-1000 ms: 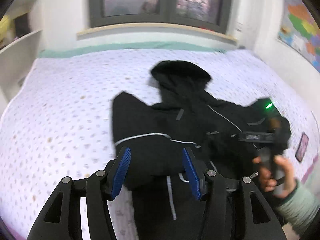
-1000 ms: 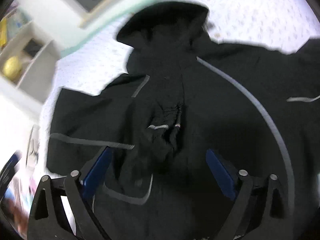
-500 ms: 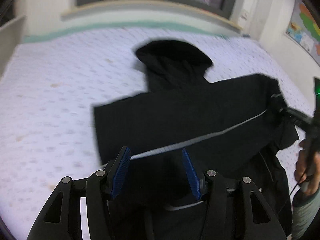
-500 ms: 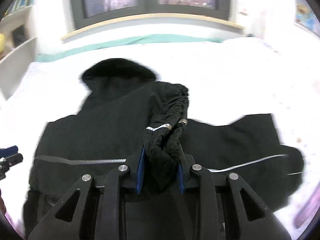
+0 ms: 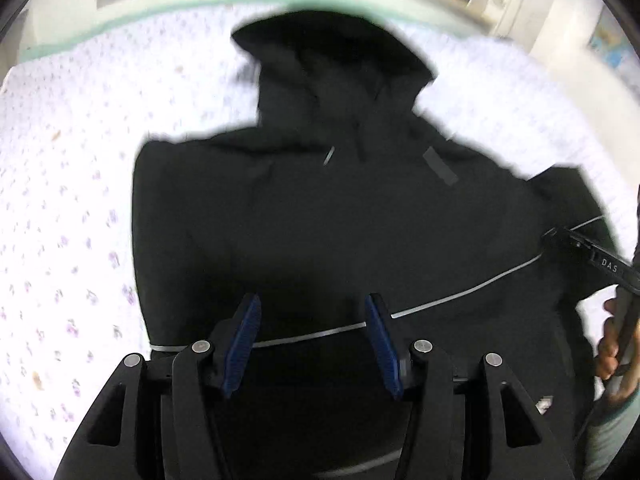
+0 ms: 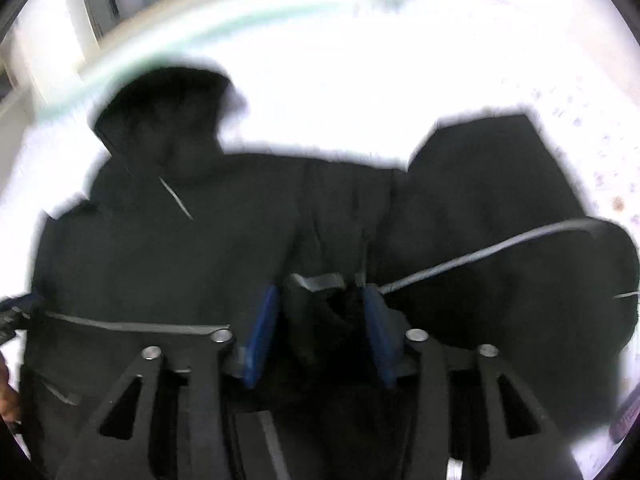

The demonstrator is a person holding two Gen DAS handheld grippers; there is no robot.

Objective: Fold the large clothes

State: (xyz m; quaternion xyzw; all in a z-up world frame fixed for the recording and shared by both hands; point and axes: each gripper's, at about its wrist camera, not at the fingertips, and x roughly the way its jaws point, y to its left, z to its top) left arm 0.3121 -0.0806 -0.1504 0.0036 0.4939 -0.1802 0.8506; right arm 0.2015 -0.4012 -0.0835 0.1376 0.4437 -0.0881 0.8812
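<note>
A black hooded jacket (image 5: 320, 216) with thin grey reflective stripes lies spread on the bed, hood toward the window; it also fills the right wrist view (image 6: 208, 248). My left gripper (image 5: 312, 320) is open and empty, low over the jacket's middle. My right gripper (image 6: 320, 300) holds a bunched black cuff of the sleeve (image 6: 332, 308) between its blue pads, with the sleeve running off to the right. The right gripper also shows in the left wrist view (image 5: 588, 256) at the jacket's right edge.
The bed sheet (image 5: 72, 200) is white with small purple flowers. A pale green headboard strip (image 5: 200, 4) and a window sill run along the far side. A white wall (image 5: 580, 32) stands at the right.
Both grippers have dropped lower and closer to the jacket. The right gripper, which shut on the cuff earlier, now holds it with the pads wider apart and the sleeve lies lower.
</note>
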